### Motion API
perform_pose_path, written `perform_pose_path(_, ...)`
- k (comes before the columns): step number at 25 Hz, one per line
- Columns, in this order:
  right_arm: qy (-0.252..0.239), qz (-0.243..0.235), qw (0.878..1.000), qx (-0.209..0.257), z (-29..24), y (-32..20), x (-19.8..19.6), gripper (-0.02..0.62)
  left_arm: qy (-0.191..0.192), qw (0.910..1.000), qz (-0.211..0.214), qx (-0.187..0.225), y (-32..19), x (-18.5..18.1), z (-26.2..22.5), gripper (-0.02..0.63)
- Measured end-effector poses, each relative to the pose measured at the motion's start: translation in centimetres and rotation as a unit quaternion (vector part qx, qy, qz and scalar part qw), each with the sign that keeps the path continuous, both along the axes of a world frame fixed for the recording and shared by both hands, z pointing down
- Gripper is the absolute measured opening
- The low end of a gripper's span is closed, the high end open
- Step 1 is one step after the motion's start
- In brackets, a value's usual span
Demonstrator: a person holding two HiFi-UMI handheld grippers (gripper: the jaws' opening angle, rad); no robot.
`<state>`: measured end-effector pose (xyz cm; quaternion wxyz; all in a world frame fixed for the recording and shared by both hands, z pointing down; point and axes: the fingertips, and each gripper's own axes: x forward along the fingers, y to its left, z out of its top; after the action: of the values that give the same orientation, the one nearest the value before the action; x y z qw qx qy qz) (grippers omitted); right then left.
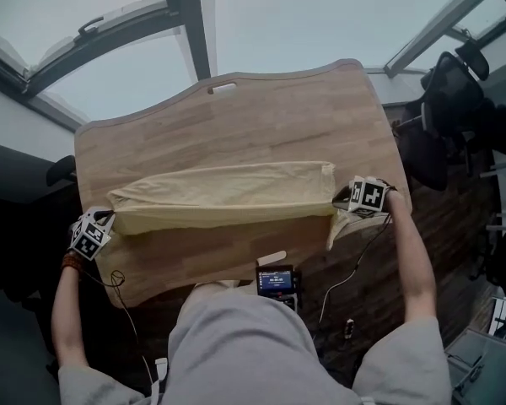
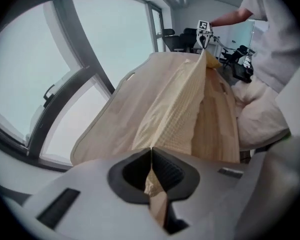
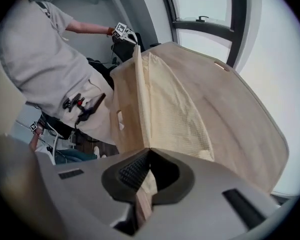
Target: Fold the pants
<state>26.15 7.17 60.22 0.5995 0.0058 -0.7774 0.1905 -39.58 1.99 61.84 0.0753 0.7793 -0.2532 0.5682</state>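
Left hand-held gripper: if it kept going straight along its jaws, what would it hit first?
The cream pants it is shut on: the cloth runs straight ahead from the left hand-held gripper. Behind the cloth is probably the wooden table, though depth is hard to judge here.

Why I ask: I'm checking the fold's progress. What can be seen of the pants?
The pants are pale yellow, of a cloth with a fine waffle-like texture, folded lengthwise into one long band across the wooden table. The left gripper is shut on one end and the right gripper on the other, so the near edge runs taut and raised between them while the far part lies on the table. A small flap hangs loose below the right end.
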Motion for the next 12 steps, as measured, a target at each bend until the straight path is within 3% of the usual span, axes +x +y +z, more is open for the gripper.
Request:
perform_pose_path(4, 0.047, 0.017, 0.999, -0.021, 2.6, -6.4, 1.9, 0.006, -0.083, 0.9965, -0.008, -0.003, -7.7, -1.0, 1.7, 0.008)
perform_pose_path(7, 0.072, 0.021, 0.997, 0.033, 5.0, -11.9, 2.7, 0.008, -0.120, 0.9898, -0.071, 0.031, -12.9, -1.8, 2.6, 0.008)
perform_pose_path(9, 0.092, 0.053, 0.987, 0.122, 6.2, -15.7, 3.9, 0.035, -0.085, 0.9874, -0.119, 0.061, -14.8, -0.4, 2.2, 0.008)
perform_pose_path(11, 0.093, 0.124, 0.963, 0.222, 6.0, -18.7, 5.6, 0.035, -0.025, 0.9874, -0.144, 0.060, -14.7, 2.1, 2.6, 0.010)
perform_pose_path(12, 0.072, 0.168, 0.951, 0.250, 5.6, -18.9, 6.0, 0.035, -0.005, 0.9873, -0.152, 0.046, -13.7, 2.8, 3.5, 0.034)
